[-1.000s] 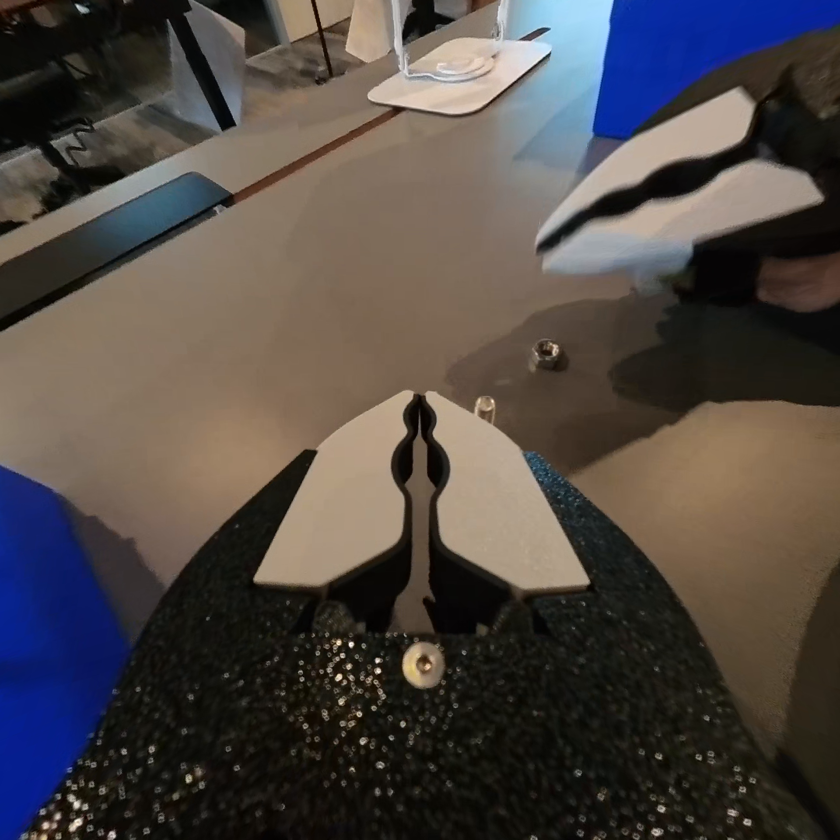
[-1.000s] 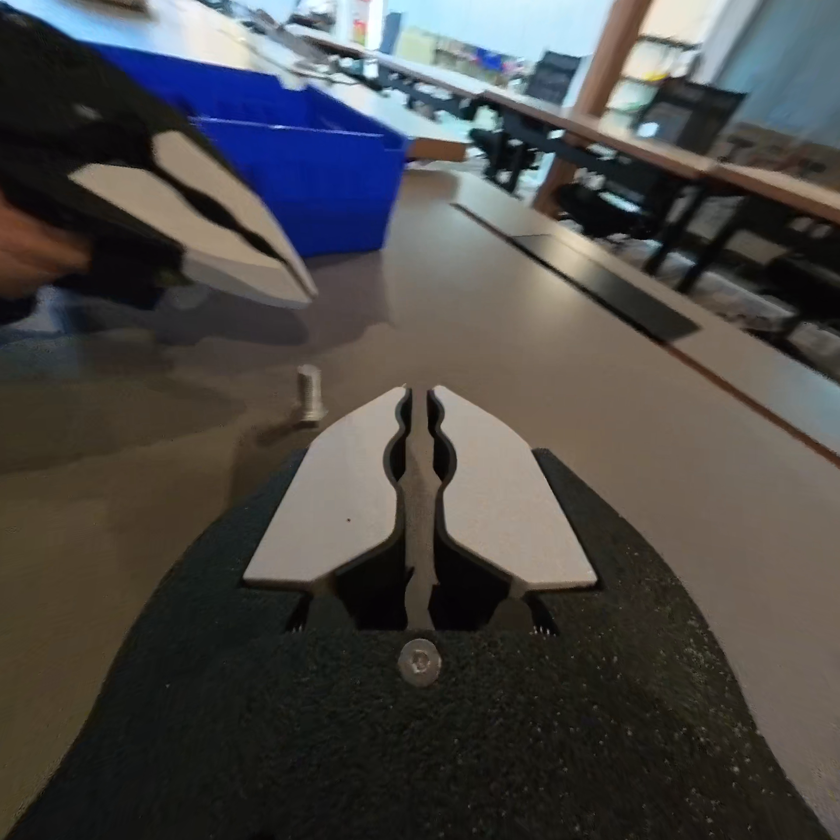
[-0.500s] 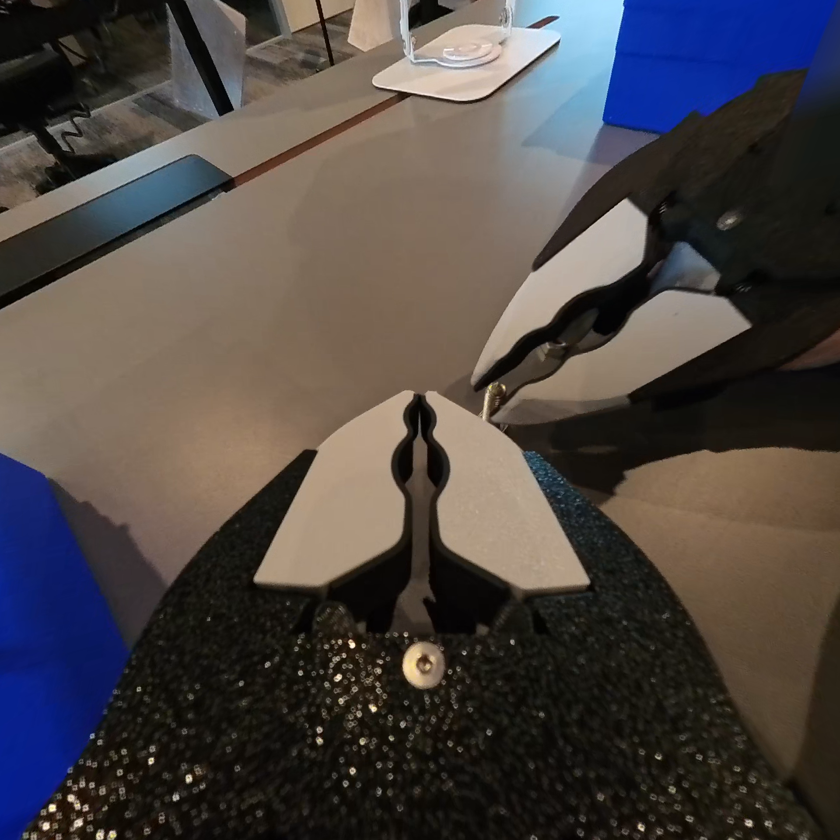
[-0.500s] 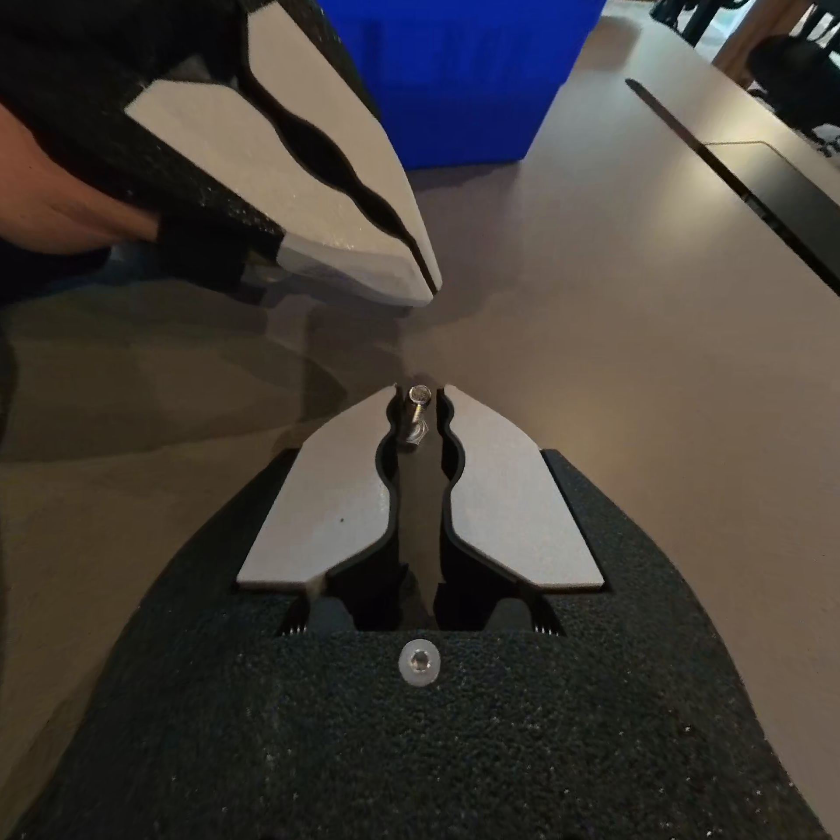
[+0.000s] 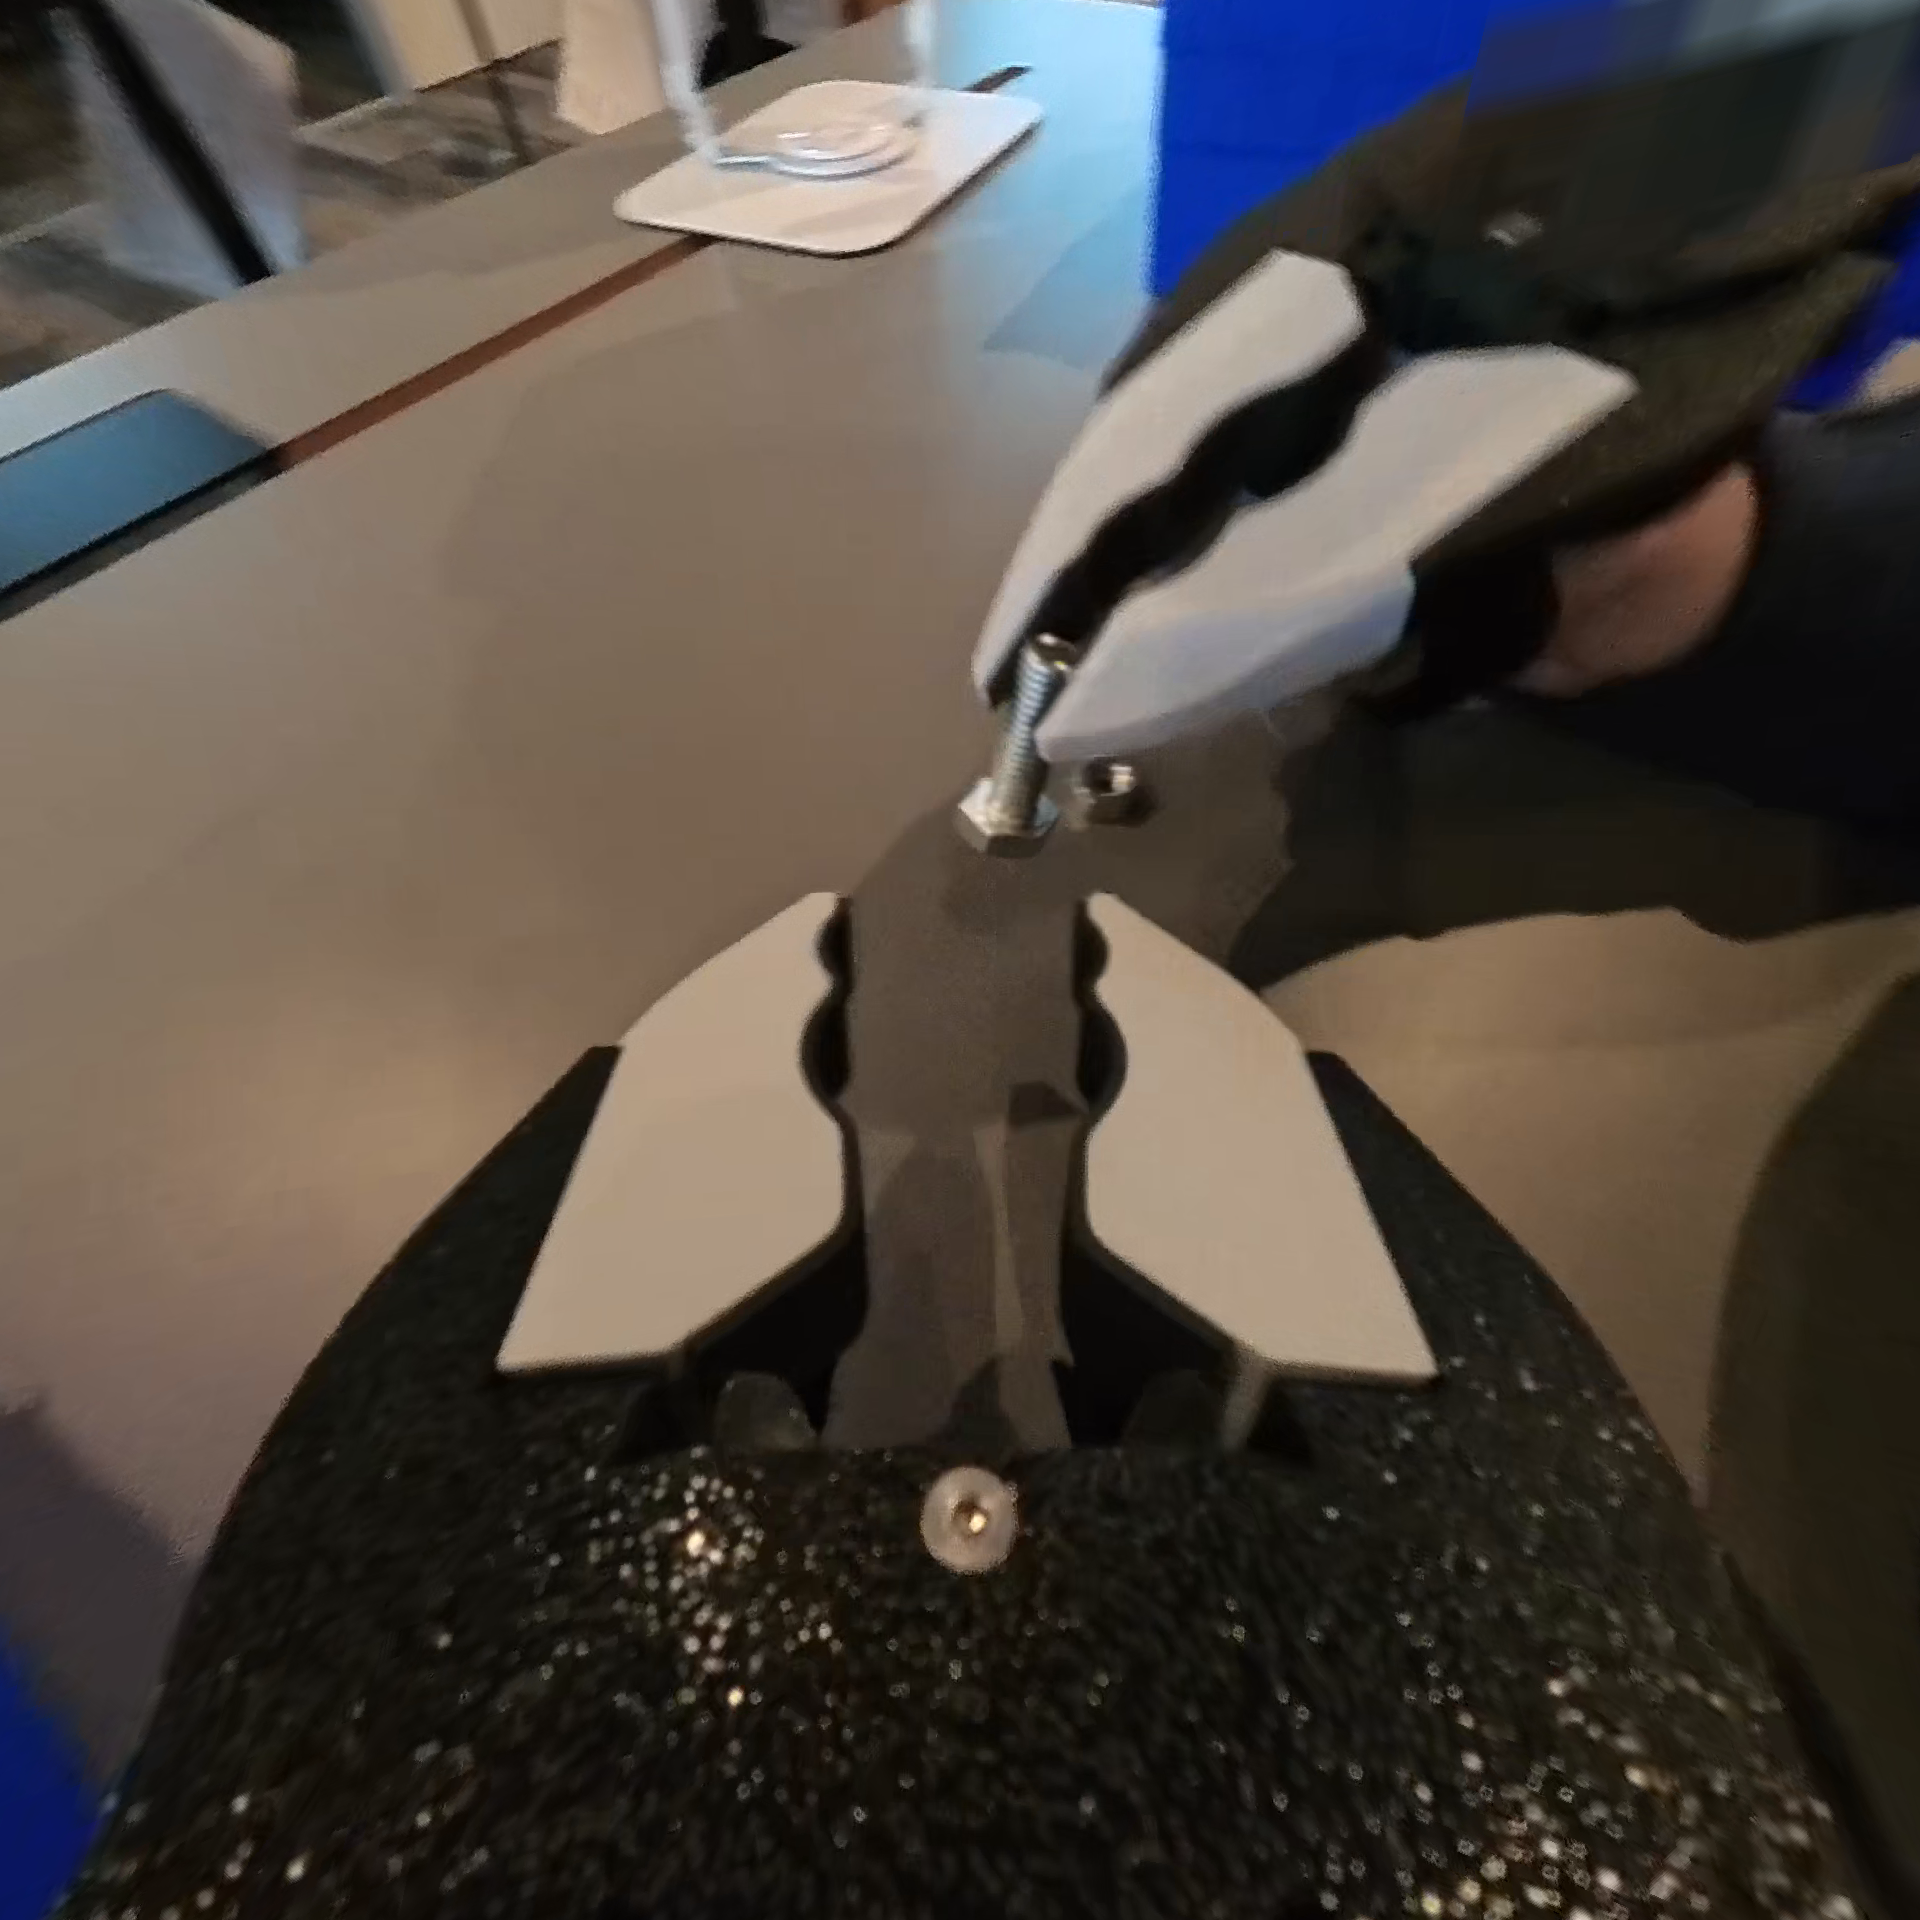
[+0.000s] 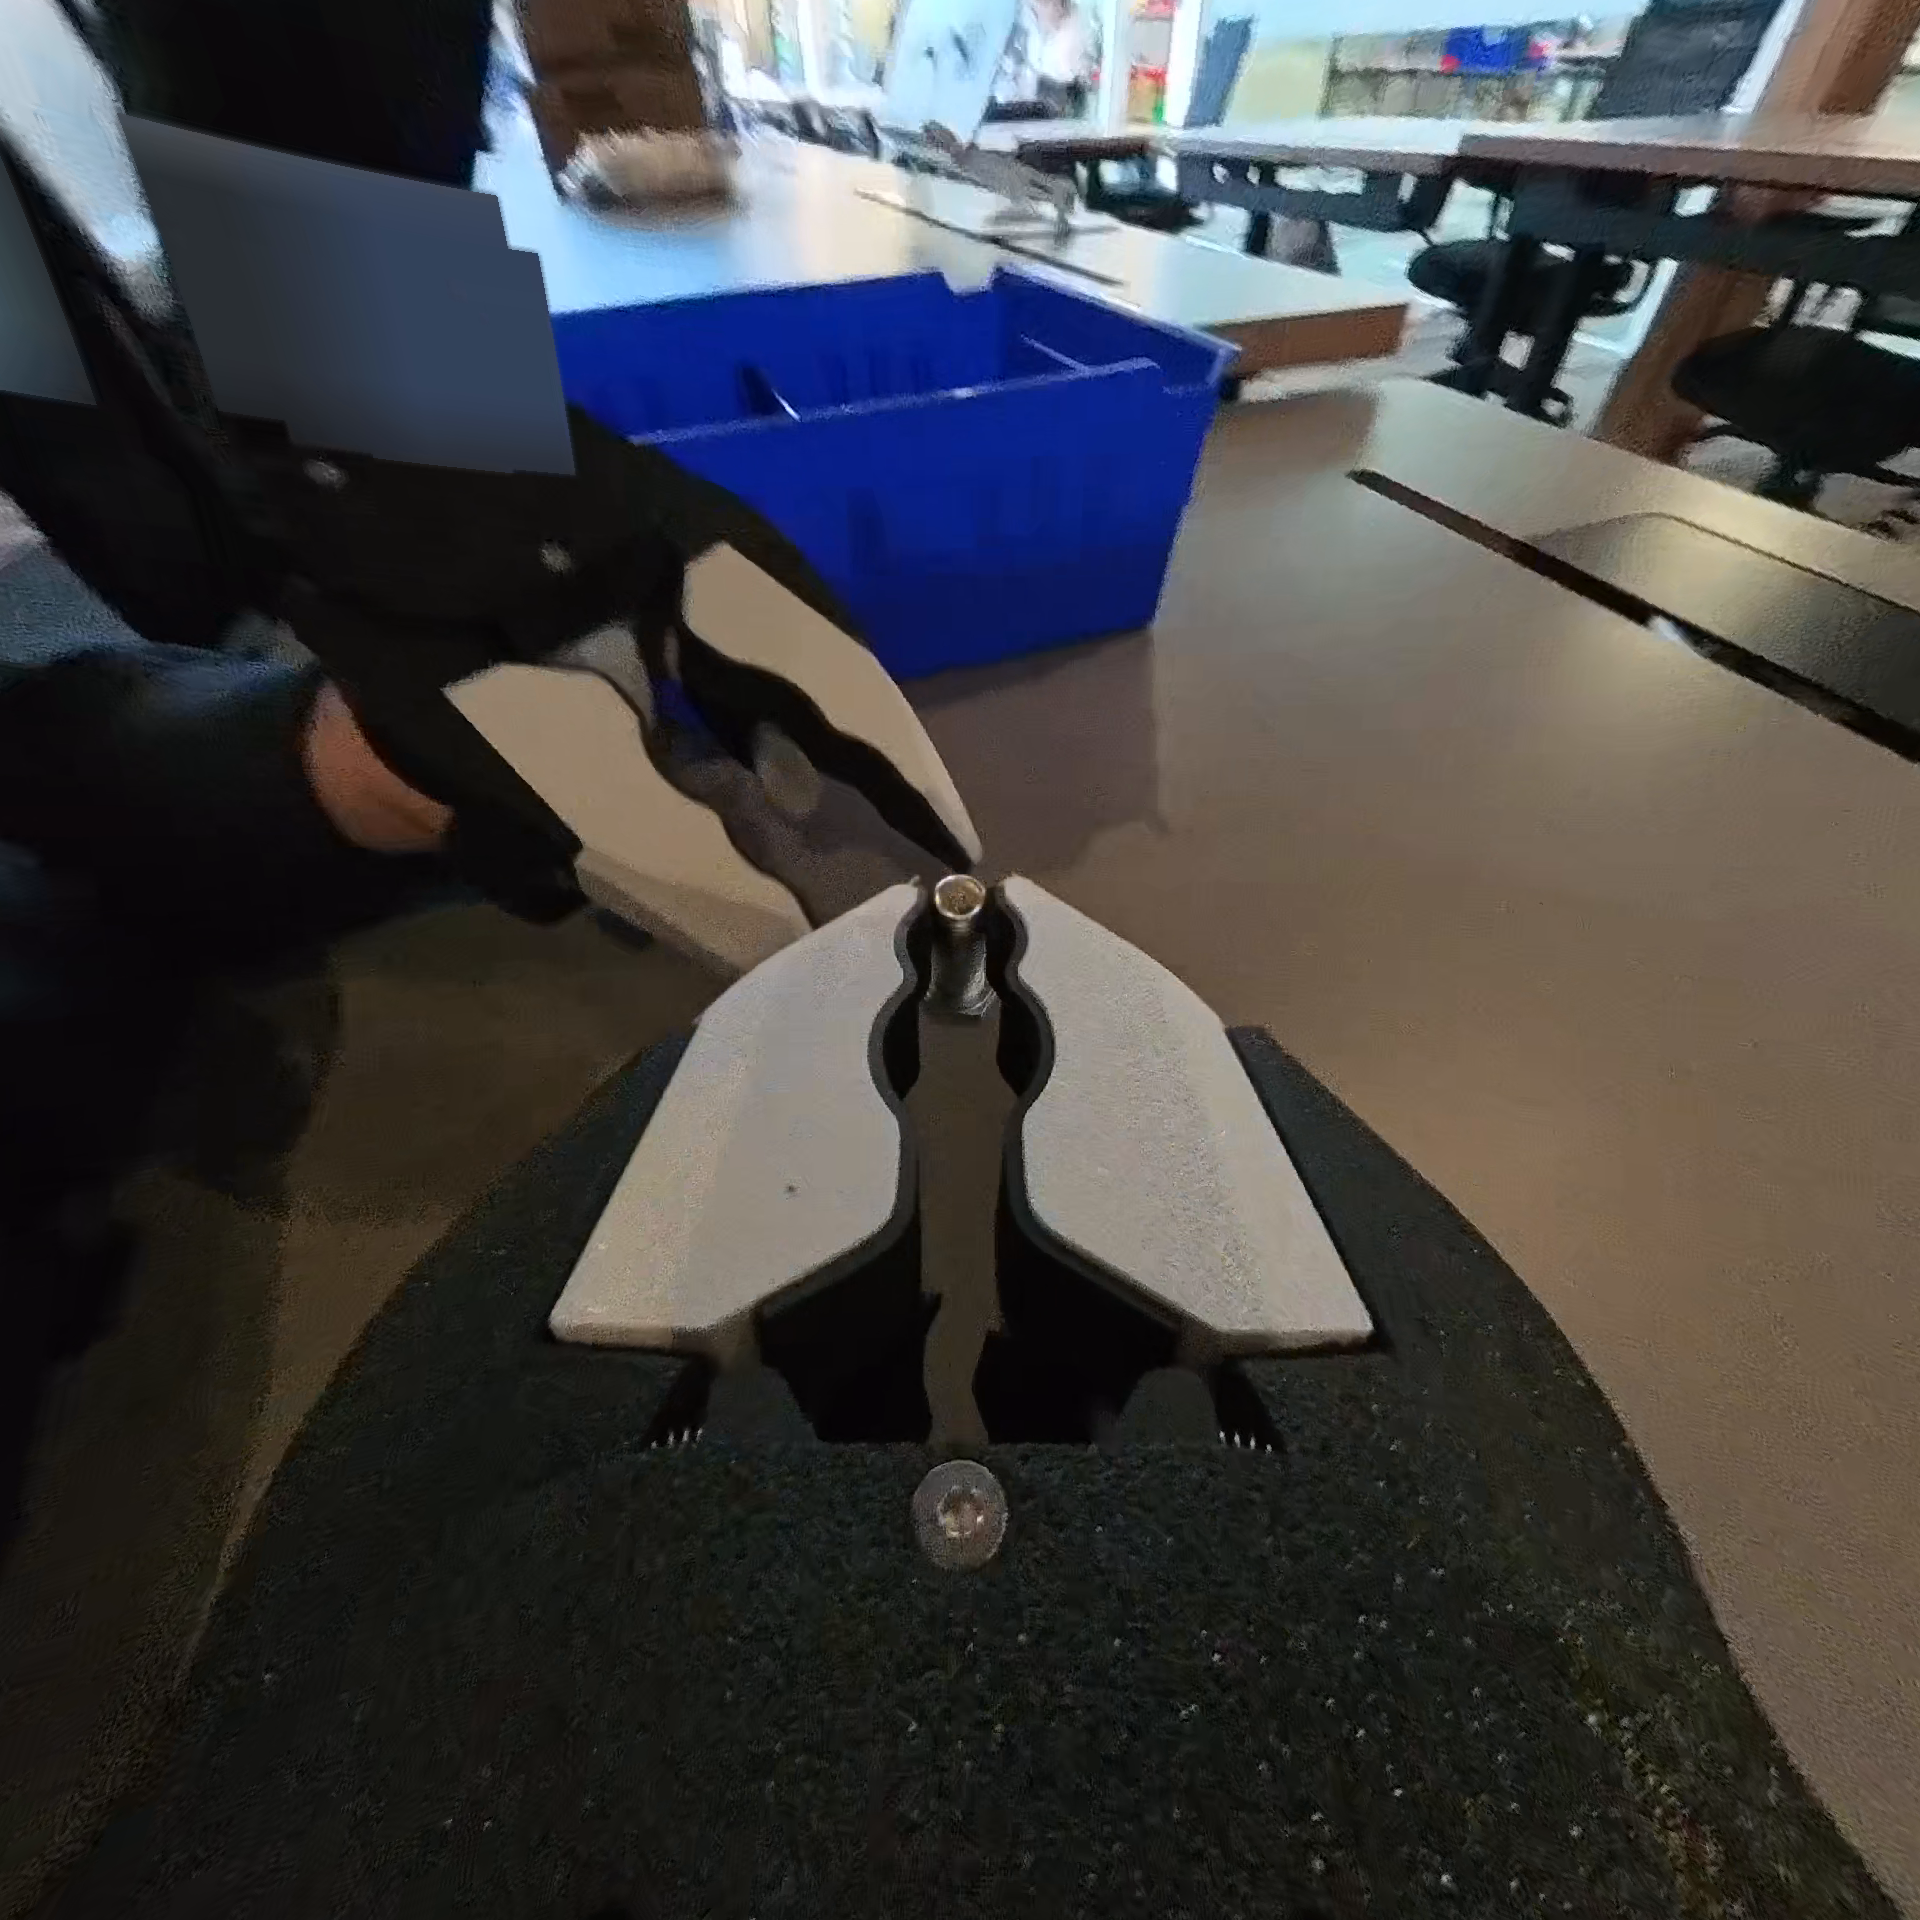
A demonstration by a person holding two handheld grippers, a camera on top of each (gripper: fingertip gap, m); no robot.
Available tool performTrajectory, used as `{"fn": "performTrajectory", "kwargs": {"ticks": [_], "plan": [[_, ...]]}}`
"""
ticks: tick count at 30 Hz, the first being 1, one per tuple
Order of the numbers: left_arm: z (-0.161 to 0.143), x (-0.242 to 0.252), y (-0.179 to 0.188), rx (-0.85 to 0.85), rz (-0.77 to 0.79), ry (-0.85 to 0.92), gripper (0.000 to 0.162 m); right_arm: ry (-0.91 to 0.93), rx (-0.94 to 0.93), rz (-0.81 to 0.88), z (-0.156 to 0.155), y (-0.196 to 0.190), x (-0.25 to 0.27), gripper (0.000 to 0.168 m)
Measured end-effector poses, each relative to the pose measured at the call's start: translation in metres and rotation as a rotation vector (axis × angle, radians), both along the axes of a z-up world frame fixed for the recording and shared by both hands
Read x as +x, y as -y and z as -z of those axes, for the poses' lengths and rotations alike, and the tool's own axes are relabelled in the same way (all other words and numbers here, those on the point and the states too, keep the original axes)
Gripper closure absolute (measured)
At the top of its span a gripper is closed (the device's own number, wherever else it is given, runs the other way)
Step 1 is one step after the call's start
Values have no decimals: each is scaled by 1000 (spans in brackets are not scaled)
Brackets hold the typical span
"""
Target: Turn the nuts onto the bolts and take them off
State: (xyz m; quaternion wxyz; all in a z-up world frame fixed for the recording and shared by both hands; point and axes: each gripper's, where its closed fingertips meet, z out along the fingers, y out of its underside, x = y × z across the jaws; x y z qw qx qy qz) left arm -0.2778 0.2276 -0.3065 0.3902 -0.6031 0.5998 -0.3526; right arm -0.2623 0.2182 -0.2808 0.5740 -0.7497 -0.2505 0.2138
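Observation:
A silver bolt (image 5: 1018,743) stands with its hex head (image 5: 1003,823) down, at or just above the grey table (image 5: 520,727). My right gripper (image 5: 1023,696) comes in from the upper right and is shut on the bolt's threaded end. In the right wrist view the bolt (image 6: 956,935) sits pinched between the tips of the right gripper (image 6: 958,888). A loose nut (image 5: 1112,787) lies on the table just behind the bolt. My left gripper (image 5: 961,904) is open and empty, its tips just short of the bolt's head. It also shows in the right wrist view (image 6: 873,868).
A blue divided bin (image 6: 935,468) stands on the table beyond the grippers. A white mat with a clear stand (image 5: 831,177) lies far back. Black inset panels (image 6: 1766,592) run along the table's far side. A person's hand (image 5: 1642,603) holds the right gripper. The grippers are tip to tip, or close to it.
My right gripper came down onto the standing bolt and shut on its threaded end. My left gripper went from shut to open.

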Motion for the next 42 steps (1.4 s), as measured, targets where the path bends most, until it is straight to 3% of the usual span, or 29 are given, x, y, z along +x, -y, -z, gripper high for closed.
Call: {"fn": "performTrajectory", "kwargs": {"ticks": [1, 14, 32, 42], "plan": [[0, 2, 5, 4, 28, 2, 119, -26, 4, -25, -3, 3, -1, 159], [-4, 6, 24, 91, 130, 14, 132, -60, 13, -177, -7, 15, -23, 159], [-11, 6, 32, 20, 176, 71, 144, -115, 23, -214, -15, 19, -28, 158], [-14, 5, 33, 70, 172, 72, 144, -177, 12, -239, -18, 21, -25, 158]]}}
